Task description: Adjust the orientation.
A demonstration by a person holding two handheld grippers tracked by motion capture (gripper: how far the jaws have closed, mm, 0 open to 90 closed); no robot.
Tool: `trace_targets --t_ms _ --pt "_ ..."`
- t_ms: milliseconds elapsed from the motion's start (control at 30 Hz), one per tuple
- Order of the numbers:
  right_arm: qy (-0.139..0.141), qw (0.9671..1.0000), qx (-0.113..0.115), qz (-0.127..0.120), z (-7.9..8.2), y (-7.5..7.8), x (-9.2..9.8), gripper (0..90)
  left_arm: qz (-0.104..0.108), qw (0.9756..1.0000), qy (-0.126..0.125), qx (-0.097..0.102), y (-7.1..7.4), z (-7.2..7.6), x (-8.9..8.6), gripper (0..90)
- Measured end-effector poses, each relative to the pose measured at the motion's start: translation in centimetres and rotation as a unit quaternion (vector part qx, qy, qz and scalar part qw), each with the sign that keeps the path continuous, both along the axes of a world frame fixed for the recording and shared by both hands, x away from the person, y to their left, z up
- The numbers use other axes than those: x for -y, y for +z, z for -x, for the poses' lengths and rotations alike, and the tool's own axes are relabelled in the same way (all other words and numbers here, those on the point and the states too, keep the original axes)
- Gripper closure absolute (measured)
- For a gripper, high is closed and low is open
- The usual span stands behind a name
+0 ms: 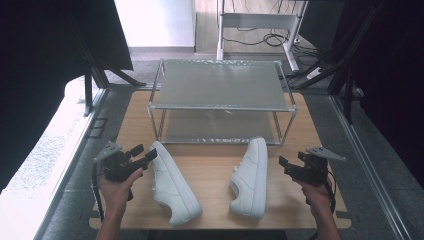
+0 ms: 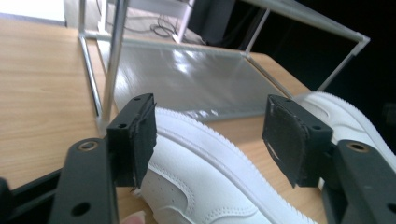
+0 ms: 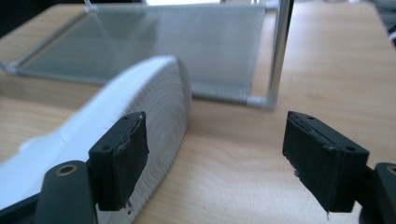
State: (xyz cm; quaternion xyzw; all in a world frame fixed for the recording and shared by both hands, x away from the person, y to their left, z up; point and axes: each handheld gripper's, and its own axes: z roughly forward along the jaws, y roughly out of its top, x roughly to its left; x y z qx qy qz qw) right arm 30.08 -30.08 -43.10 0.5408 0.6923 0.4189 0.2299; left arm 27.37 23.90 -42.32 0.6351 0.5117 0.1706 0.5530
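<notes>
Two white shoes lie on the wooden table (image 1: 212,167) in front of a two-tier metal rack (image 1: 222,107). The left shoe (image 1: 172,182) points its toe toward the rack, and my left gripper (image 1: 145,154) hovers just left of that toe, open and holding nothing. In the left gripper view the left shoe (image 2: 205,177) lies between and beyond the jaws of the left gripper (image 2: 212,133), untouched. The right shoe (image 1: 251,177) turns its ridged sole (image 3: 161,107) toward my right gripper (image 1: 286,167). The right gripper (image 3: 215,140) is open, a little to the shoe's right.
The rack's lower shelf (image 2: 187,79) sits just behind the shoes, with thin upright posts (image 3: 279,51) at its corners. Black curtains (image 1: 395,75) flank the table. A white desk frame (image 1: 257,22) and cables lie on the floor beyond. Bare wood (image 1: 215,175) separates the shoes.
</notes>
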Motion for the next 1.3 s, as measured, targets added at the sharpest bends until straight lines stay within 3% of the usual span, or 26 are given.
trace_targets --t_ms 167,233,400,600,700,767,800,967,1033,1067,1300 --pt "-0.004 0.9999 -0.010 0.001 -0.2 -0.5 0.2 24.8 -0.003 1.0000 0.001 0.001 0.0 0.1 0.2 42.4" --pt "0.000 0.9998 -0.004 -0.017 -0.4 -0.3 0.5 25.8 -0.005 0.9999 -0.009 -0.001 0.0 0.1 0.5 44.9" --pt "0.003 0.9996 0.012 -0.025 -0.4 -0.3 1.1 28.1 0.001 0.9994 -0.035 0.002 0.2 0.3 1.3 46.8" --pt "0.008 0.9995 0.011 -0.029 -0.2 -0.6 1.2 32.5 0.004 0.9986 -0.053 0.008 0.7 0.5 1.7 56.1" --pt "0.008 0.9997 0.006 -0.023 -0.1 -0.4 0.9 32.7 0.007 0.9986 -0.052 0.012 0.9 0.9 2.0 71.0" --pt "0.013 0.9998 0.013 -0.013 0.0 0.0 0.4 32.6 0.005 0.9983 -0.058 0.012 1.1 1.1 2.2 73.7" --pt "0.016 0.9997 0.019 -0.004 0.1 0.3 -0.1 32.3 0.015 0.9971 -0.072 0.019 1.4 1.6 2.1 78.3" --pt "0.011 0.9998 0.015 0.012 0.2 0.3 -0.9 32.5 0.044 0.9959 -0.075 0.024 1.9 2.0 0.8 83.5" --pt "0.010 0.9996 0.010 0.024 0.3 0.0 -1.0 32.2 0.054 0.9951 -0.082 0.012 1.7 1.6 0.2 85.4" --pt "0.005 0.9997 0.007 0.025 0.2 -0.1 -0.8 32.1 0.051 0.9947 -0.089 -0.002 1.2 1.3 -0.1 86.8" --pt "-0.002 0.9997 -0.009 0.024 -0.3 -0.7 -0.7 31.9 0.061 0.9957 -0.066 -0.024 0.6 2.0 -0.9 87.7"
